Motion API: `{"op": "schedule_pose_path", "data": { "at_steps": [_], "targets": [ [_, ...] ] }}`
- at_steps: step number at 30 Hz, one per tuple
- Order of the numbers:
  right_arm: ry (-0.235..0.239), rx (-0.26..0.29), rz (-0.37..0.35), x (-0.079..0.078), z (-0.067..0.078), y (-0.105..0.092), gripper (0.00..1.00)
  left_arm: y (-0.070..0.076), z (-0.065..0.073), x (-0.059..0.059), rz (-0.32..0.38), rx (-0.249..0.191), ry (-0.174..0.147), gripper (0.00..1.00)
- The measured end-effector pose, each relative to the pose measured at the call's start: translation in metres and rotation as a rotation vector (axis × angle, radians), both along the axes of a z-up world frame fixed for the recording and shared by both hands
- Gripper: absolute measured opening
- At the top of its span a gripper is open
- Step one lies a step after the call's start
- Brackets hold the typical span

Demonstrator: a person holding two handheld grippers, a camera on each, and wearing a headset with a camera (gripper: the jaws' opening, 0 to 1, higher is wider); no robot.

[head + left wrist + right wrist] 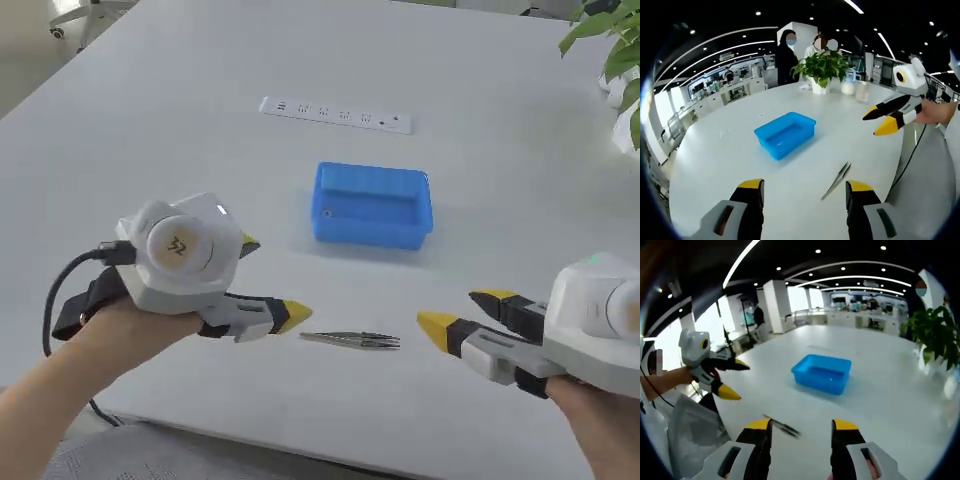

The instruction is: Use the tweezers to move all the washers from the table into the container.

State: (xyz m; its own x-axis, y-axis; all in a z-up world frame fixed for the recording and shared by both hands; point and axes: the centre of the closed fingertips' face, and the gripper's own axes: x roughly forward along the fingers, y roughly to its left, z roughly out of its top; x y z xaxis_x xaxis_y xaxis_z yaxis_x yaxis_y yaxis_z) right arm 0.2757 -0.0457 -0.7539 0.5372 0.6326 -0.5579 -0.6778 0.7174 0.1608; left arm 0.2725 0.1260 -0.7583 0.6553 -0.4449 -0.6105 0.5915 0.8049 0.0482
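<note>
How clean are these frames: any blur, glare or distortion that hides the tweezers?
Head view: even, soft light, tweezers sharp, faint shadow under the blue container. Left gripper view: strong fisheye bending, tweezers readable. Right gripper view: tweezers smeared, bright windows behind.

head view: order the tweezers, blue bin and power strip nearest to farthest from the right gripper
1. Slim metal tweezers, just left of the right gripper.
2. Blue rectangular plastic container, mid-table, beyond the tweezers.
3. White power strip, farthest back.
</note>
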Motion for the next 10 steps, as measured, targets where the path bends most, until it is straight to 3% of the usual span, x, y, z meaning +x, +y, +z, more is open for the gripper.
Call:
{"op": "schedule_pose_path", "data": {
  "at_steps": [1, 3, 4, 10],
  "targets": [
    [0.0, -0.003, -0.002, -0.001, 0.0, -0.001, 0.47, 0.003, -0.001, 0.0, 0.028, 0.0, 0.005, 0.81],
    [0.001, -0.011, -0.004, -0.002, -0.001, -0.005, 0.49, 0.007, -0.003, -0.007, 0.04, -0.001, 0.024, 0.89],
    [0.003, -0.015, -0.006, -0.002, -0.002, -0.007, 0.52, 0.01, -0.005, -0.011, 0.051, 0.001, 0.039, 0.9],
    [0.022, -0.038, -0.02, -0.008, -0.01, -0.018, 0.66, 0.025, -0.007, -0.021, 0.124, -0.008, 0.06, 0.93]
  ]
}}
